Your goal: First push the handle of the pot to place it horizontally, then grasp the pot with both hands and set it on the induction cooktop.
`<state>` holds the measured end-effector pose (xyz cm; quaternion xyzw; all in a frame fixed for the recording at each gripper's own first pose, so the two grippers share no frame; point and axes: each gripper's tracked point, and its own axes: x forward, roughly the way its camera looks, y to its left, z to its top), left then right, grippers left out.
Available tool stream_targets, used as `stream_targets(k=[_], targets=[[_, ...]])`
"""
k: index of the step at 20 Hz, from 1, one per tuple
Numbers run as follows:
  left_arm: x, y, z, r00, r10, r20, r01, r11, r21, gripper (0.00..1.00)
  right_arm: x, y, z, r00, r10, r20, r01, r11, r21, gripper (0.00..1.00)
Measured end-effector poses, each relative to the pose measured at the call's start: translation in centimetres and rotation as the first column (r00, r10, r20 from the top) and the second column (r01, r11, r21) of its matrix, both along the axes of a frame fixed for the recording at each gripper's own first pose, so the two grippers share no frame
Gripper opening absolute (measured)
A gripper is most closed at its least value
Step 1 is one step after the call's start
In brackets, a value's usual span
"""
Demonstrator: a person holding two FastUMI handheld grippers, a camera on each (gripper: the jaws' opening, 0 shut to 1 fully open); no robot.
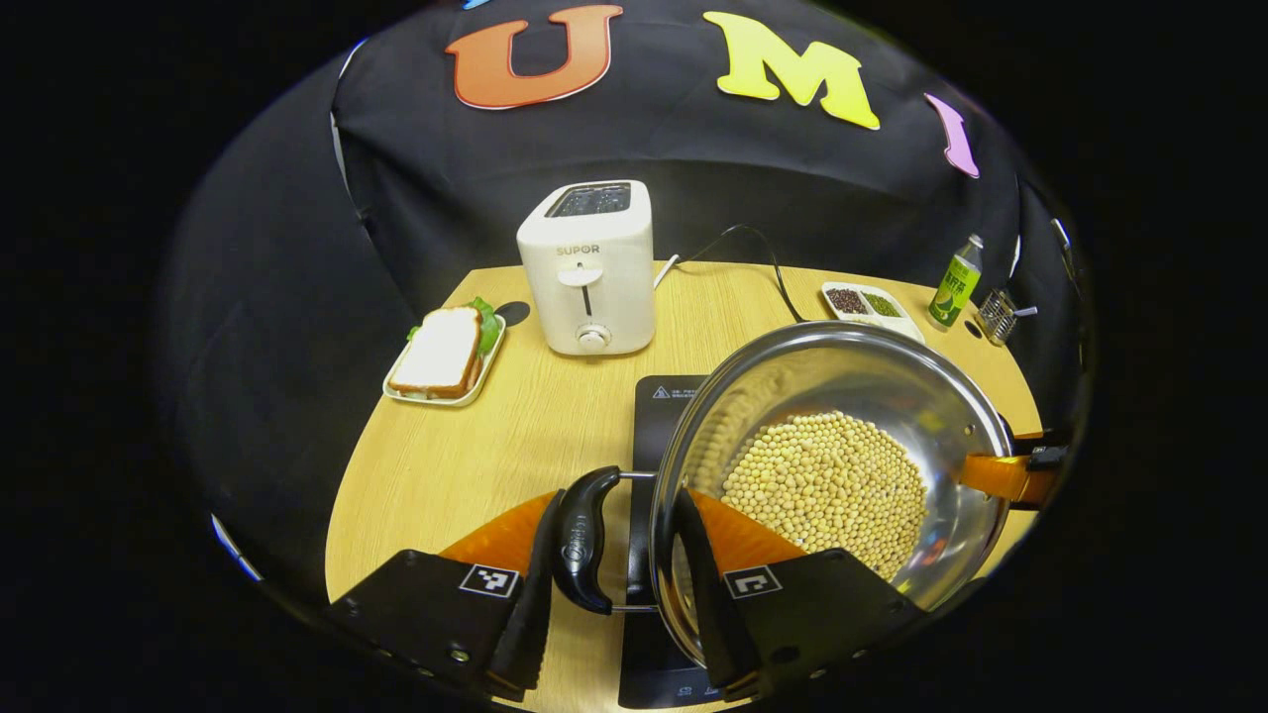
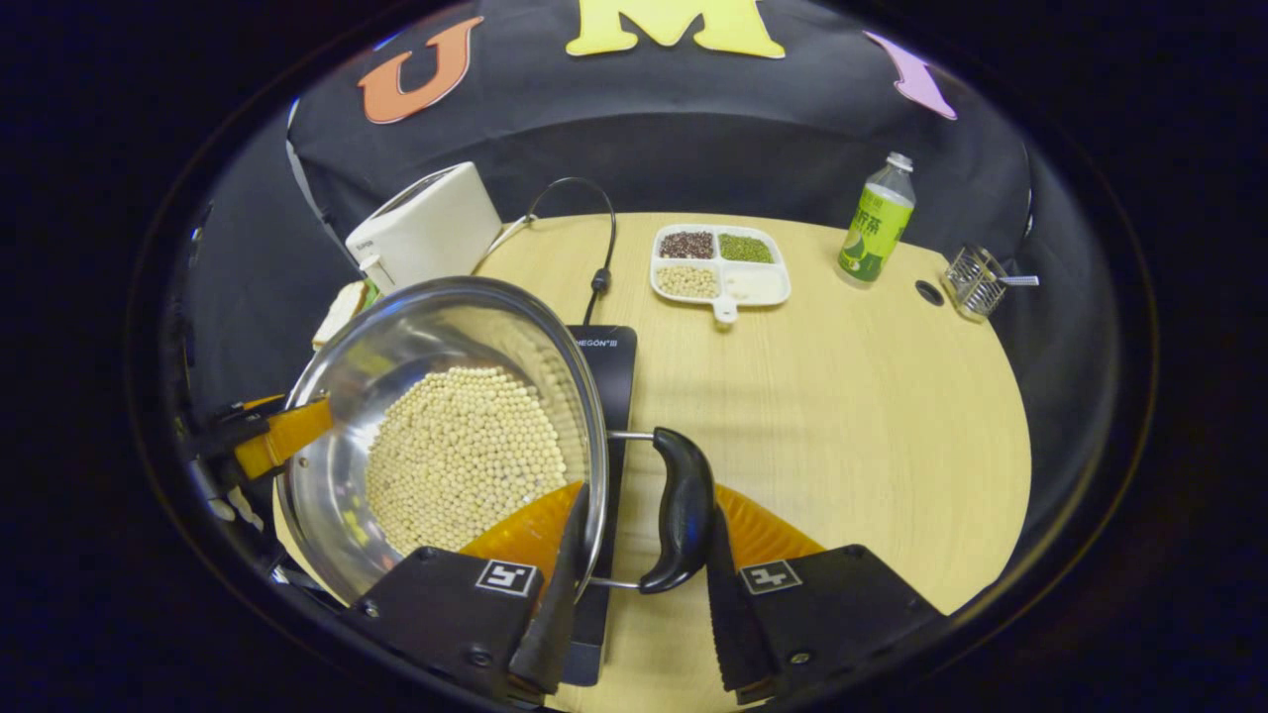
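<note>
Steel pot (image 1: 842, 465) of soybeans (image 1: 827, 485) over induction cooktop (image 1: 664, 416), left gripper (image 1: 614, 579) and right gripper (image 2: 644, 584) each clamped on a side handle (image 1: 584, 540).

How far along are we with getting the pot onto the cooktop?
Done: both handles sit level. In hand: the left tool straddles one black handle and the pot's wall; the right tool does likewise at the other handle. The pot of beans hangs tilted over the induction cooktop. Left: level it, set it down, let go.
</note>
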<state>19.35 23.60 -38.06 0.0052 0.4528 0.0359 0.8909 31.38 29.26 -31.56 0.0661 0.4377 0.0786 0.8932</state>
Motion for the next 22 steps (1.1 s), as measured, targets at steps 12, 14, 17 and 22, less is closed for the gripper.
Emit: stream_targets(k=[12,14,17,22], targets=[[0.12,-0.30,0.29,0.996,-0.049,0.075,0.048,0.999,0.014,0.60,0.00,0.10,0.16,0.997,-0.016,0.078,0.015,1.000,0.007,0.59],[0.16,-0.31,0.28,0.995,-0.055,0.081,0.053,0.998,0.017,0.60,-0.01,0.10,0.21,0.996,-0.017,0.091,0.017,1.000,0.003,0.59],[0.11,-0.30,0.36,0.995,-0.060,0.082,0.059,0.998,0.013,0.61,0.00,0.10,0.20,0.995,-0.027,0.098,0.026,1.000,0.008,0.59],[0.33,-0.34,0.38,0.994,-0.061,0.093,0.060,0.998,0.014,0.61,0.01,0.08,0.21,0.994,-0.034,0.101,0.033,0.999,0.010,0.62]])
